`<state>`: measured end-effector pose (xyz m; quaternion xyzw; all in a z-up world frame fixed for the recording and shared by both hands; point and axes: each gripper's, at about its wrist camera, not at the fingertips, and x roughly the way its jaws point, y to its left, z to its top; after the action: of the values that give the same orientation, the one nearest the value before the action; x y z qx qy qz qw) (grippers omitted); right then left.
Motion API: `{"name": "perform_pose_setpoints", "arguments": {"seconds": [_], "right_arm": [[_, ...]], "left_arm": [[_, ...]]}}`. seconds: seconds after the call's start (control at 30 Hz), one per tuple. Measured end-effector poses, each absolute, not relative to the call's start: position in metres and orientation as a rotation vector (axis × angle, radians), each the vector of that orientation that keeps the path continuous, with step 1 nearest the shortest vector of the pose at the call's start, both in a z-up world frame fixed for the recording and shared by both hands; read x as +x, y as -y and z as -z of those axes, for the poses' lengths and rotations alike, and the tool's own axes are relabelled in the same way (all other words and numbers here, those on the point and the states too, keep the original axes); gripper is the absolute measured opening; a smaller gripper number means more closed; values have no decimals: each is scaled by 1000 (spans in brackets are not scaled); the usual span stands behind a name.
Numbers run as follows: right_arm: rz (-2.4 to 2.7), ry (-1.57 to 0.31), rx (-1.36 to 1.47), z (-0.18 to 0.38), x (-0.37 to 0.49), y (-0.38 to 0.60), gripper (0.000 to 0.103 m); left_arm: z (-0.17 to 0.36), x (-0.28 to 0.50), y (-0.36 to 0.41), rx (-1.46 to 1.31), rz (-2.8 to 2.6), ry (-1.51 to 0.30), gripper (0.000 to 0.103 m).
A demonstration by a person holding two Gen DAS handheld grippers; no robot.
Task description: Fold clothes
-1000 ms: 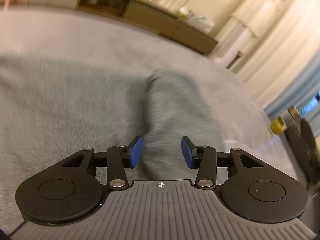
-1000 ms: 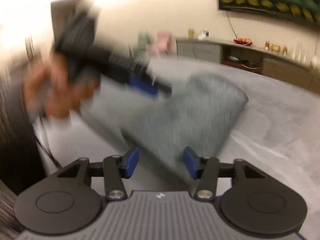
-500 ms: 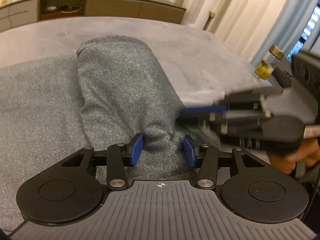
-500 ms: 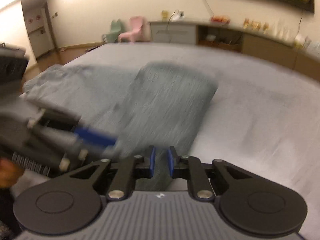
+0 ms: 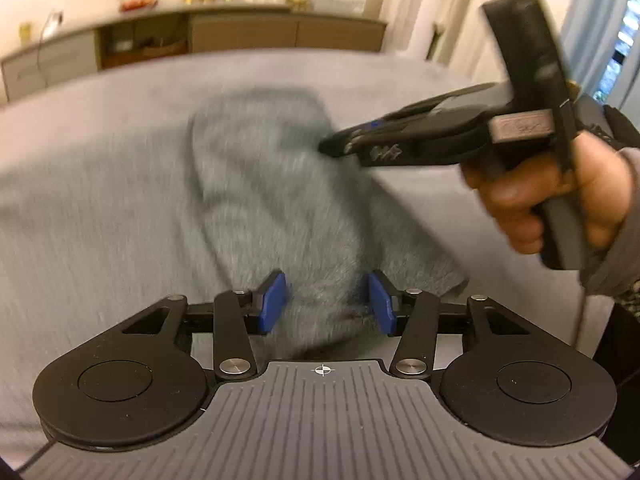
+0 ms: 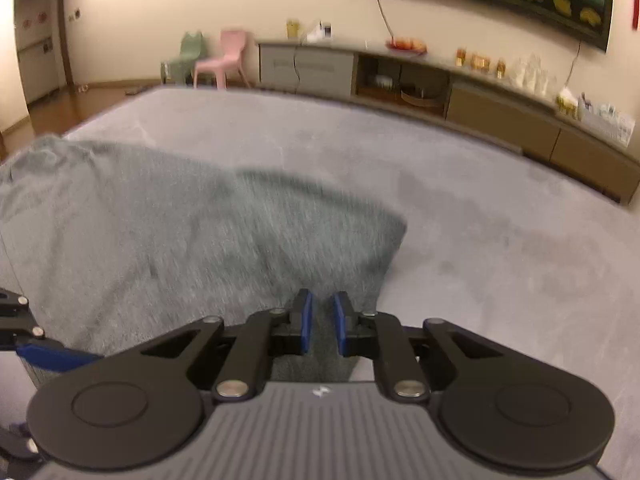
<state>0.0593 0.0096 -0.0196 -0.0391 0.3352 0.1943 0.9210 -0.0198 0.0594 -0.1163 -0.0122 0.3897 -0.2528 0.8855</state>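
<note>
A grey-green knitted garment [image 5: 276,184] lies spread on a grey bed [image 5: 120,84], with one part folded over the rest. My left gripper [image 5: 326,302] is open, its blue pads either side of the near hem of the folded part. My right gripper [image 6: 322,322] has its pads nearly together with a narrow gap, over the near edge of the garment [image 6: 192,236]; whether cloth is between them I cannot tell. The right gripper also shows in the left wrist view [image 5: 340,146], hand-held above the garment's right side. The left gripper's blue pad tip [image 6: 52,356] shows at the right wrist view's left edge.
A long low sideboard [image 6: 460,92] with bottles and small items runs along the far wall. A pink chair [image 6: 224,60] and a green chair [image 6: 186,58] stand in the far corner. Curtains [image 5: 424,12] hang at the right. The bed [image 6: 500,240] stretches bare to the right.
The right gripper has risen from beside my left pads to above the garment's right side. Its pads stay nearly together. The left gripper stays open at the hem.
</note>
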Motion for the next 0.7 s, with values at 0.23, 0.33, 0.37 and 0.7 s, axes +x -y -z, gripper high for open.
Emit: {"name": "perform_pose_setpoints", "arguments": {"seconds": [0.23,0.33,0.37,0.7], "right_arm": [[-388,-704,-84,22,52,-18,16],[-393,-743,-167,53,45,-29,17],[-387,-729,-213,54,43,-35,17],[-475,-599,-309,-16,3,-114,36]], "left_arm": [[116,-23,-86,-115,510,-755,38],[128,-16,-101,-204,509,-797,41],[128,-16,-107,-241,511,-798,39],[113,-89,-275,-608,159,-661,41]]}}
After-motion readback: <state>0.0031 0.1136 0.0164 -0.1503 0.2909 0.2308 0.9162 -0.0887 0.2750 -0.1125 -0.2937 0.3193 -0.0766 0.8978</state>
